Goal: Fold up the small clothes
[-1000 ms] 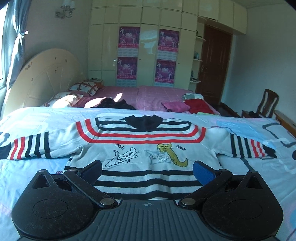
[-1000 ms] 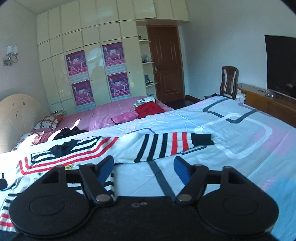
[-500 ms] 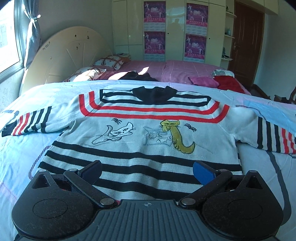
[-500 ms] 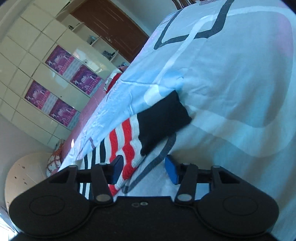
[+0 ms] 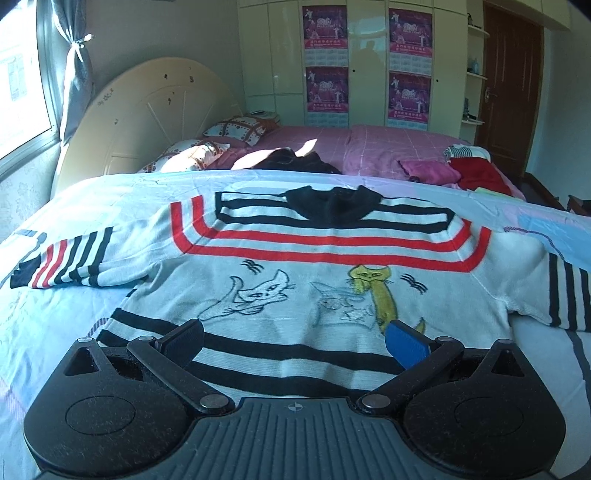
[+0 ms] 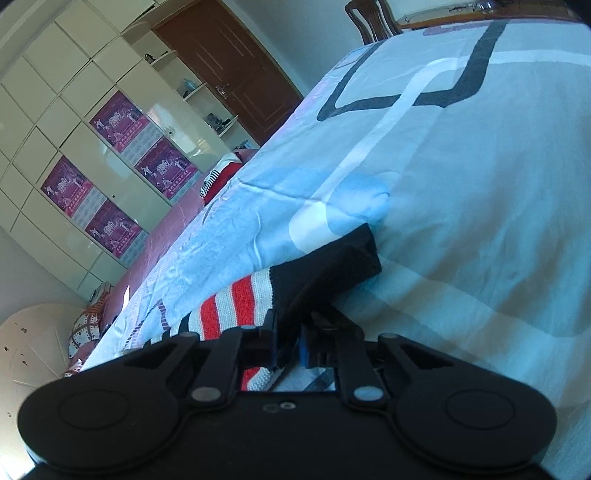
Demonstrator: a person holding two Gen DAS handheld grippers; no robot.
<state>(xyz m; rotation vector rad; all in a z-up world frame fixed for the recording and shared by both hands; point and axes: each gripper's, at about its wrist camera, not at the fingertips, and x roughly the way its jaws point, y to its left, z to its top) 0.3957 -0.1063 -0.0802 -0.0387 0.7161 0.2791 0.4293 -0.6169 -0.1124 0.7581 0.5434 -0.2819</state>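
Striped knit sweater [image 5: 295, 266] lies flat on the near blue bedspread [image 5: 92, 192]. Right gripper [image 6: 288, 345] pinches its black cuff [image 6: 325, 273]; left gripper [image 5: 293, 341] hovers spread over the hem.

One sweater [image 5: 314, 295] lies on one blue sheet [image 5: 74, 314], with two sleeves [image 5: 70, 262] spread and two cats [image 5: 258, 295] drawn on it. Four posters [image 5: 325, 27] hang on the wardrobe. Two pillows [image 5: 236, 129] sit by one headboard [image 5: 147, 110]. One door [image 5: 513, 85], one curtain [image 5: 74, 66], two grippers [image 5: 293, 341].
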